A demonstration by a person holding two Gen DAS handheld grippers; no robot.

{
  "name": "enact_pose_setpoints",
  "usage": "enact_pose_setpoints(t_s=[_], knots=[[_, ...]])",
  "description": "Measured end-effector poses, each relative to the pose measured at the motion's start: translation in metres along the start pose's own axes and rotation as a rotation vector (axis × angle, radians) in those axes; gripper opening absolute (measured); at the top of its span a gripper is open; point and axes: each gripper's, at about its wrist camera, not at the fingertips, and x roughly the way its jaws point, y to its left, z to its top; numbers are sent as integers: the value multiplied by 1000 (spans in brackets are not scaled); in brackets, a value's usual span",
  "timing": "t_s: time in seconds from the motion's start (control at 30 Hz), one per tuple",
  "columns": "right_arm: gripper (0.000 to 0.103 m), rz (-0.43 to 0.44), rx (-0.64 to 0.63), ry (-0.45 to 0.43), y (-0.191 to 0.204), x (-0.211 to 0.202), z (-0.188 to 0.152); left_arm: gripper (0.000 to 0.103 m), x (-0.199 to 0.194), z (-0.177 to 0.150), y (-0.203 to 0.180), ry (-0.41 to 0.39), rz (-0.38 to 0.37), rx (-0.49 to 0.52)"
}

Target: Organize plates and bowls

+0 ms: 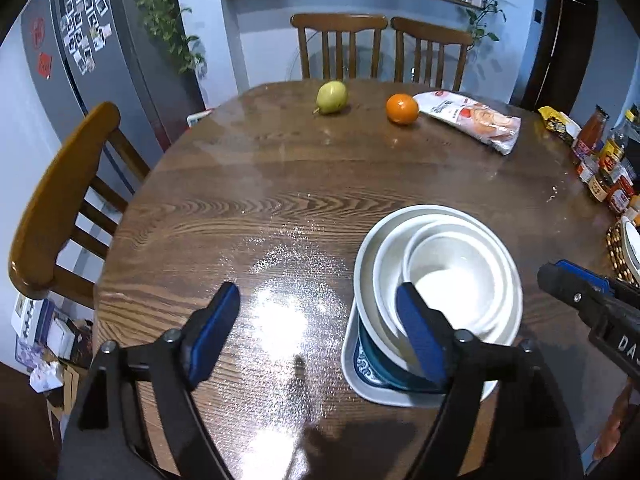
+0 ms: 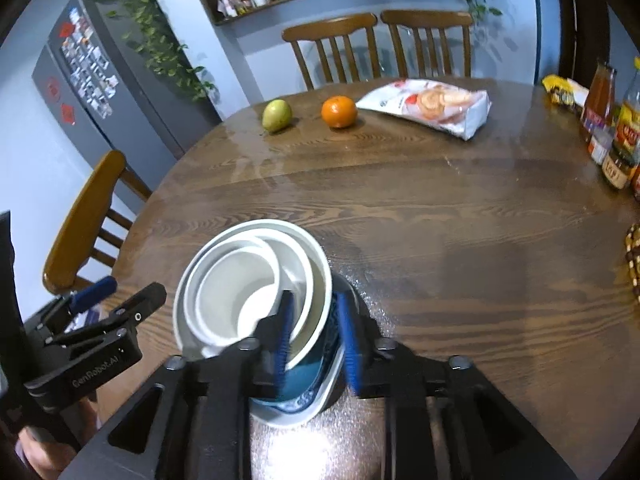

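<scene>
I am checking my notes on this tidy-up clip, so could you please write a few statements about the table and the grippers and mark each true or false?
1. The white bowls are nested inside one another. True.
2. The stack sits on a blue-patterned plate. True.
3. The left gripper is clamped on the stack. False: its jaws stand wide apart with only bare table between them.
4. The pear lies inside the top bowl. False: it lies on the far side of the table, beside the orange.
5. The right gripper straddles the near rim of the stack. True.
</scene>
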Motion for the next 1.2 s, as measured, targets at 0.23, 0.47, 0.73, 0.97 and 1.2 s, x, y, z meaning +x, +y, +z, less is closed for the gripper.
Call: enact_pose_setpoints(t_s=[0.23, 0.47, 0.73, 0.97, 1.2], knots=[[58, -14, -91, -14, 14, -15, -17, 102, -20, -11, -5, -30, -12, 60], [66, -17, -144, 9, 21, -16, -38, 102, -28, -19, -5, -21, -23, 62], [83, -31, -172, 17, 25, -17, -53, 102, -31, -25, -4, -6, -56, 45], [83, -38, -179, 6, 29, -21, -54, 102, -34, -30, -3, -8, -20, 59], [83, -40, -174, 2, 31, -22, -54, 102, -38, -34, 1, -28, -2, 54]])
